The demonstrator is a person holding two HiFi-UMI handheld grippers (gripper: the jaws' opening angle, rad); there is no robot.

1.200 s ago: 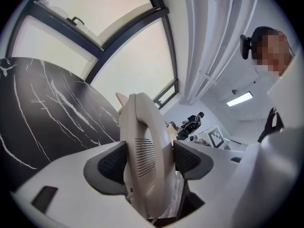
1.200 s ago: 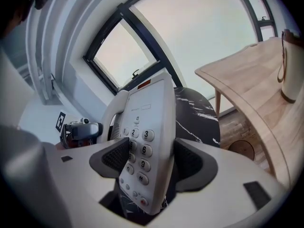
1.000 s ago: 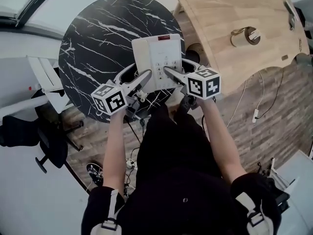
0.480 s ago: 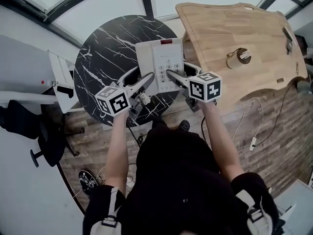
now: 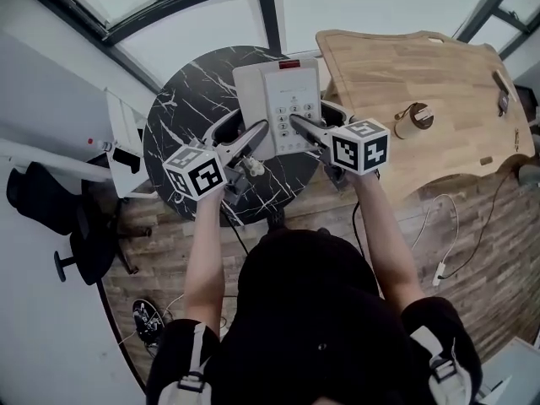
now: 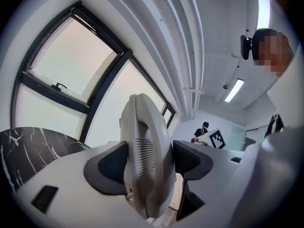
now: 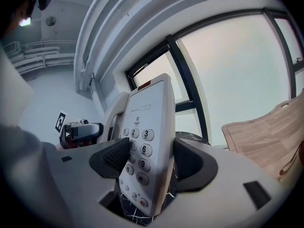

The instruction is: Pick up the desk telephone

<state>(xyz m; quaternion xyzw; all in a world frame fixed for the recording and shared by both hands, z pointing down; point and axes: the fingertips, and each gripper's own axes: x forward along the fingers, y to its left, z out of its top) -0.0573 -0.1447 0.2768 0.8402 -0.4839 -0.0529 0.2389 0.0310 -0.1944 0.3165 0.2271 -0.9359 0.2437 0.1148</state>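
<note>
Item: white plastic desk telephone (image 5: 283, 104) with grey keypad, at upper centre of the head view, above the round black marble-patterned table (image 5: 181, 116).

Held by: left gripper (image 5: 245, 129), jaws set wide and clamped across the handset side (image 6: 142, 160); right gripper (image 5: 314, 118), jaws clamped across the keypad side (image 7: 145, 146).

Change noted: against the earlier head views, telephone and both grippers have been carried upward in the frame, and the tabletop is seen smaller beneath them. The lift is judged achieved, and only a steady hold is judged to remain.

Adjacent: pale wooden table (image 5: 405, 66), upper right.
</note>
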